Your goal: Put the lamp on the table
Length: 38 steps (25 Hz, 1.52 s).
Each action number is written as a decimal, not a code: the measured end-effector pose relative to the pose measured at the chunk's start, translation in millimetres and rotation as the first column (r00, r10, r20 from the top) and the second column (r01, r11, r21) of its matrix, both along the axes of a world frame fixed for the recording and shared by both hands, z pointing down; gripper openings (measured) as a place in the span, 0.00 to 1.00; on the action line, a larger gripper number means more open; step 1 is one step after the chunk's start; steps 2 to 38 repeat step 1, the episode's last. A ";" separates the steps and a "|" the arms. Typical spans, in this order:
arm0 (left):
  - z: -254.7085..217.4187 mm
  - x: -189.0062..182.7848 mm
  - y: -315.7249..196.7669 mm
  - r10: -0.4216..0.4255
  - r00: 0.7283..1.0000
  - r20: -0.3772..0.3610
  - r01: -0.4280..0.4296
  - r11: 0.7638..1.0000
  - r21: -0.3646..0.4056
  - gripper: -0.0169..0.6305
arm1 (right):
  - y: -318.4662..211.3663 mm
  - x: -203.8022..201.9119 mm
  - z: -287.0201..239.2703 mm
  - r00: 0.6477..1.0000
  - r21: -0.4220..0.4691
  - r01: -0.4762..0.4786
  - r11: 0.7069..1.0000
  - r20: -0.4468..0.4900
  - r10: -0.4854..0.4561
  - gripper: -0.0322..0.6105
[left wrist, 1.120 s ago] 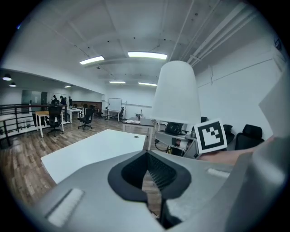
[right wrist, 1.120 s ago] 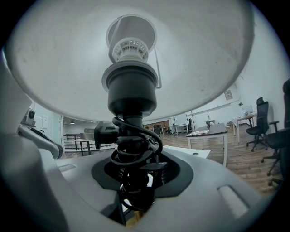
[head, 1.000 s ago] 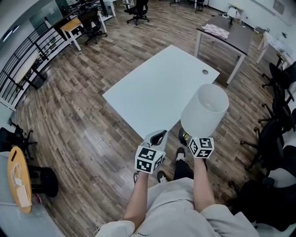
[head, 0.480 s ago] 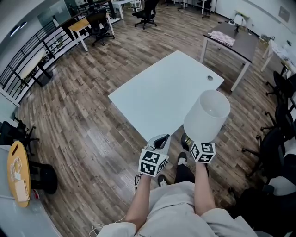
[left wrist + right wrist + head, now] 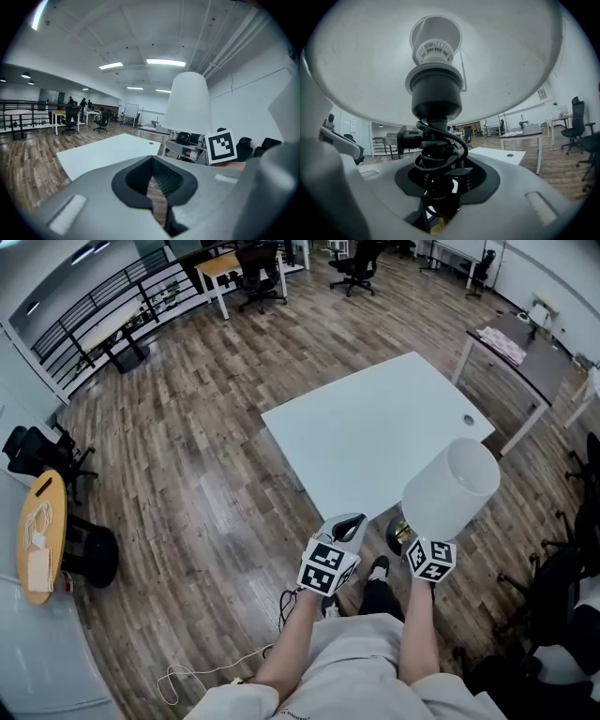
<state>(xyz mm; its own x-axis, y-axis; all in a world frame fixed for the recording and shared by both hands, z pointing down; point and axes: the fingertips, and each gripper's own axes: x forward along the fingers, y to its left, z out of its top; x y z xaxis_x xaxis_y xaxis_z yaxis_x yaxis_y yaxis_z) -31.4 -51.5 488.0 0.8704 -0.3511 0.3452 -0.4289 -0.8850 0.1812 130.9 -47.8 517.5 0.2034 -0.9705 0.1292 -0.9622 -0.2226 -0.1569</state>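
A lamp with a white shade (image 5: 450, 490) is held upright in the air near the white table (image 5: 375, 432), over the floor at its near corner. My right gripper (image 5: 424, 545) is shut on the lamp's dark stem, which has a black cord coiled round it (image 5: 438, 154); the shade's underside and socket (image 5: 435, 89) fill the right gripper view. My left gripper (image 5: 345, 532) hangs beside it, shut and holding nothing. From the left gripper view the lamp's shade (image 5: 187, 105) stands to the right, with the table (image 5: 110, 150) ahead.
A dark desk (image 5: 520, 348) with papers stands beyond the white table. Office chairs (image 5: 572, 568) crowd the right side. A round wooden table (image 5: 42, 535) and a black stool (image 5: 89, 559) sit at the left. A white cable (image 5: 202, 673) lies on the wood floor.
The person has stepped back and to the left; the table now lies farther off and more to the right in the head view. The lamp stays gripped and upright.
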 end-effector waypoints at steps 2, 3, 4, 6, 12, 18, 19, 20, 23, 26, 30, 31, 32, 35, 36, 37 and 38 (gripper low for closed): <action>-1.8 -4.9 -3.9 -0.011 1.000 -0.004 0.011 1.000 0.001 0.03 | -3.4 -4.9 -1.3 1.000 0.003 0.010 1.000 -0.001 -0.010 0.30; -1.8 -4.9 -3.9 -0.011 1.000 -0.004 0.011 1.000 0.001 0.03 | -3.4 -4.9 -1.3 1.000 0.003 0.010 1.000 -0.001 -0.010 0.30; -1.8 -4.9 -3.9 -0.011 1.000 -0.004 0.011 1.000 0.001 0.03 | -3.4 -4.9 -1.3 1.000 0.003 0.010 1.000 -0.001 -0.010 0.30; -1.8 -4.9 -3.9 -0.011 1.000 -0.004 0.011 1.000 0.001 0.03 | -3.4 -4.9 -1.3 1.000 0.003 0.010 1.000 -0.001 -0.010 0.30; -1.8 -4.9 -3.9 -0.011 1.000 -0.004 0.011 1.000 0.001 0.03 | -3.4 -4.9 -1.3 1.000 0.003 0.010 1.000 -0.001 -0.010 0.30; -1.8 -4.9 -3.9 -0.011 1.000 -0.004 0.011 1.000 0.001 0.03 | -3.4 -4.9 -1.3 1.000 0.003 0.010 1.000 -0.001 -0.010 0.30; -1.8 -4.9 -3.9 -0.011 1.000 -0.004 0.011 1.000 0.001 0.03 | -3.4 -4.9 -1.3 1.000 0.003 0.010 1.000 -0.001 -0.010 0.30; -1.8 -4.9 -3.9 -0.011 1.000 -0.004 0.011 1.000 0.001 0.03 | -3.4 -4.9 -1.3 1.000 0.003 0.010 1.000 -0.001 -0.010 0.30; -1.8 -4.9 -3.9 -0.011 1.000 -0.004 0.011 1.000 0.001 0.03 | -3.4 -4.9 -1.3 1.000 0.003 0.010 1.000 -0.001 -0.010 0.30; -1.8 -4.9 -3.9 -0.011 1.000 -0.004 0.011 1.000 0.001 0.03 | -3.4 -4.9 -1.3 1.000 0.003 0.010 1.000 -0.001 -0.010 0.30; -1.8 -4.9 -3.9 -0.011 1.000 -0.004 0.011 1.000 0.001 0.03 | -3.4 -4.9 -1.3 1.000 0.003 0.010 1.000 -0.001 -0.010 0.30; -1.8 -4.9 -3.9 -0.011 1.000 -0.004 0.011 1.000 0.001 0.03 | -3.4 -4.9 -1.3 1.000 0.003 0.010 1.000 -0.001 -0.010 0.30; -1.8 -4.9 -3.9 -0.011 1.000 -0.004 0.011 1.000 0.001 0.03 | -3.4 -4.9 -1.3 1.000 0.003 0.010 1.000 -0.001 -0.010 0.30; -1.8 -4.9 -3.9 -0.011 1.000 -0.004 0.011 1.000 0.001 0.03 | -3.4 -4.9 -1.3 1.000 0.003 0.010 1.000 -0.001 -0.010 0.30; -1.8 -4.9 -3.9 -0.011 1.000 -0.004 0.011 1.000 0.001 0.03 | -3.4 -4.9 -1.3 1.000 0.003 0.010 1.000 -0.001 -0.010 0.30; -1.8 -4.9 -3.9 -0.011 1.000 -0.004 0.011 1.000 0.001 0.03 | -3.4 -4.9 -1.3 1.000 0.003 0.010 1.000 -0.001 -0.010 0.30; -1.8 -4.9 -3.9 -0.011 1.000 -0.004 0.011 1.000 0.001 0.03 | -3.4 -4.9 -1.3 1.000 0.003 0.010 1.000 -0.001 -0.010 0.30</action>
